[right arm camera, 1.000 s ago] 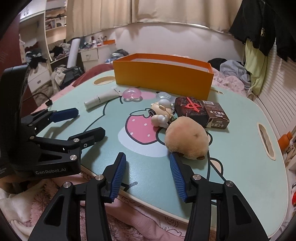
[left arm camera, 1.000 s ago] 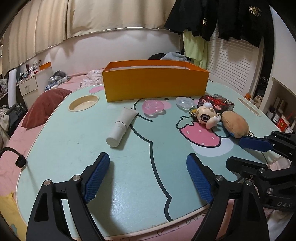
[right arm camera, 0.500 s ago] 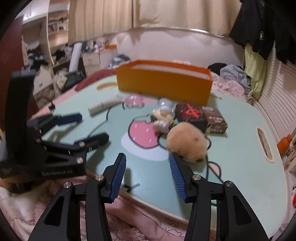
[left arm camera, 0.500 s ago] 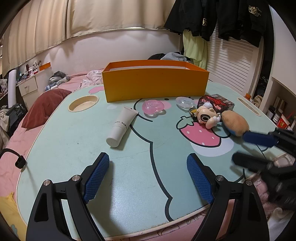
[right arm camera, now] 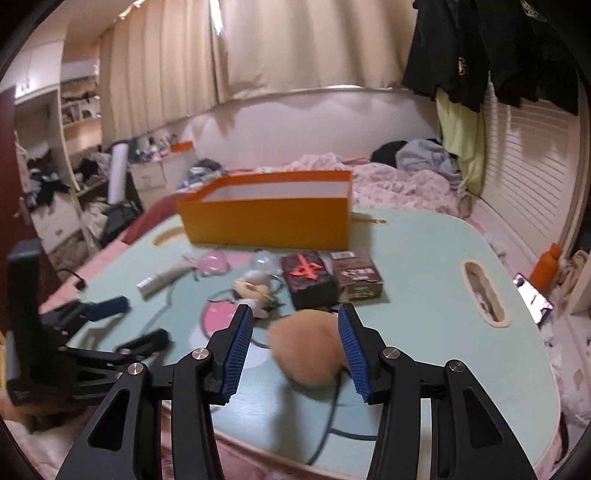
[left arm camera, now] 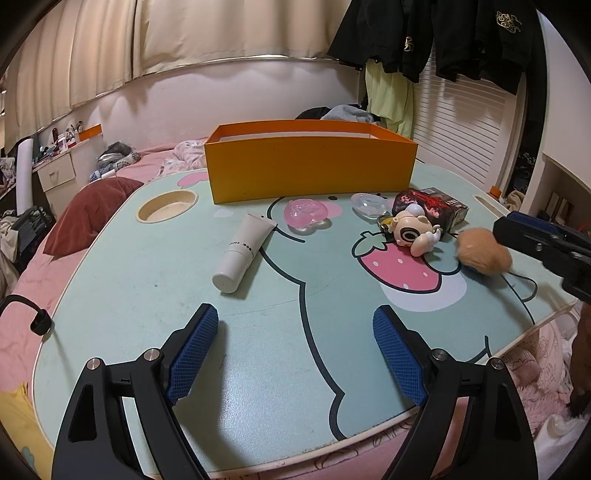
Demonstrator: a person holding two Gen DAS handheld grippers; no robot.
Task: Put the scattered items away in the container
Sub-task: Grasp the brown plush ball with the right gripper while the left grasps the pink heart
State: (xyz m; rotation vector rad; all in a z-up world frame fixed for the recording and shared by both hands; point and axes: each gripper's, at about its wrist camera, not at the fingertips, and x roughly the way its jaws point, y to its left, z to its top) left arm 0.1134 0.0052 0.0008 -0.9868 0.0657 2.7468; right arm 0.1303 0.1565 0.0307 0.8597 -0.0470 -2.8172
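Right gripper (right arm camera: 295, 343) spread around fuzzy tan round plush (right arm camera: 306, 352) near desk's (right arm camera: 424, 258) front edge, pads apart; left gripper (left arm camera: 295, 354) spread, empty.

A lived-in bedroom: pink bedding (right arm camera: 402, 181), curtains (left arm camera: 184, 33), hanging clothes (left arm camera: 436, 33), cluttered shelves (right arm camera: 79, 107).

Both handheld grippers, the left gripper (left arm camera: 295, 347) and right gripper (right arm camera: 295, 347), have black angular arms, silver screws and ribbed blue pads (left arm camera: 192, 354).

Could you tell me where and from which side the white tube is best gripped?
Grip the white tube across its round middle from above, fingers on its long sides. It lies flat, cap toward the left gripper, with clear table alongside.
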